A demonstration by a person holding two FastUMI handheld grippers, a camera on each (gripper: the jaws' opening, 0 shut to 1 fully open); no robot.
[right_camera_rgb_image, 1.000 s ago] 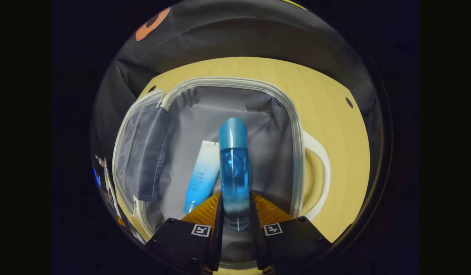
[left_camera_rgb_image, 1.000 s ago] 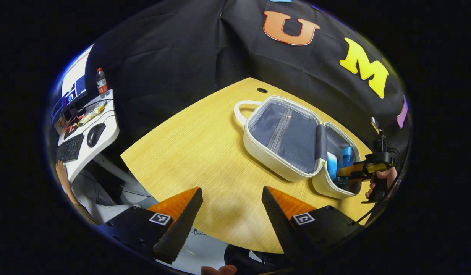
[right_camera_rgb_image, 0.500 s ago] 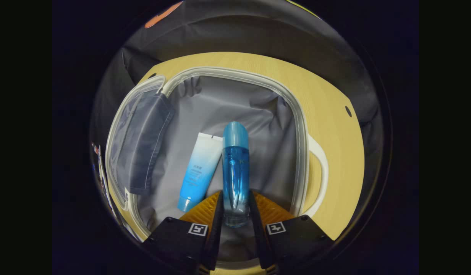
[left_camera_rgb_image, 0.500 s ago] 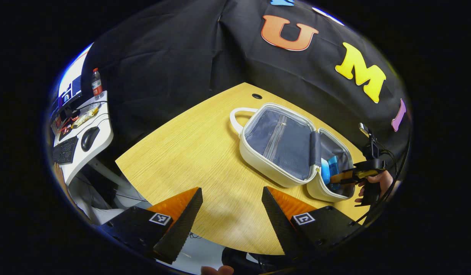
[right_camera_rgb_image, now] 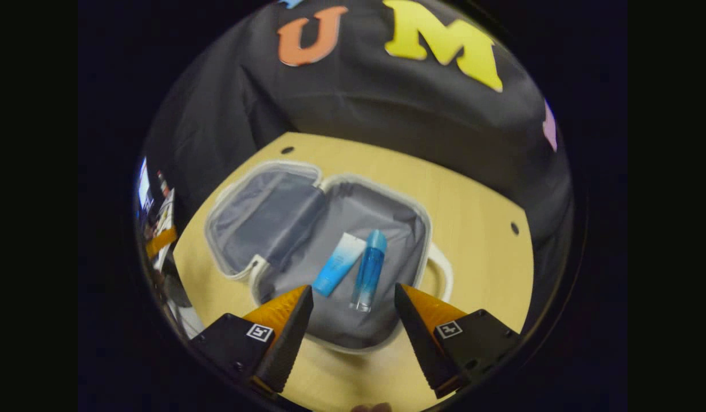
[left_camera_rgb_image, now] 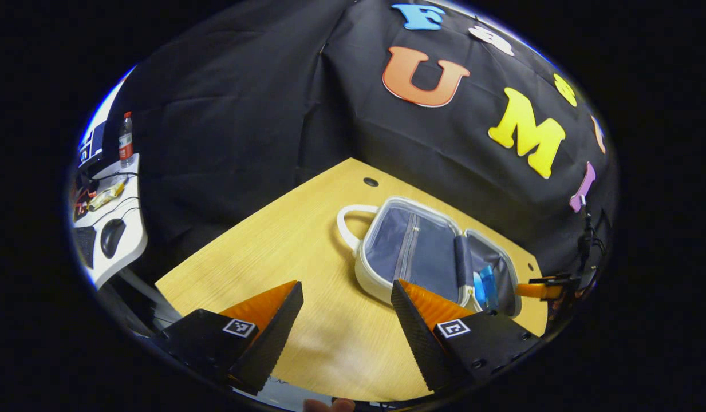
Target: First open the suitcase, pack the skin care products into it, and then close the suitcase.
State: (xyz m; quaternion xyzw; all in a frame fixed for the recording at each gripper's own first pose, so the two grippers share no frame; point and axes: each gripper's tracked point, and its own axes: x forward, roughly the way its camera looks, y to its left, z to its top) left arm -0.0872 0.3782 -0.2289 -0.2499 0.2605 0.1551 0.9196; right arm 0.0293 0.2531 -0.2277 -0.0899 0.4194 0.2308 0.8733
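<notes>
Between the spread fingers of the right gripper [right_camera_rgb_image: 353,309], at lower centre of the right gripper view, nothing is held; just beyond lies the open suitcase [right_camera_rgb_image: 387,343]. Its right half holds a blue bottle [right_camera_rgb_image: 369,269] and a blue-and-white tube [right_camera_rgb_image: 339,264], side by side on grey lining. The left half, at frame centre-left, shows a flat grey pocket. The left gripper [left_camera_rgb_image: 347,312], jaws likewise apart and empty, hangs over the wooden table [left_camera_rgb_image: 272,240], the suitcase at right of that frame.

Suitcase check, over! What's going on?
Both grippers, left and right, open, holding nothing. Suitcase open flat; blue bottle and tube inside. Nothing blocks the lid.
</notes>
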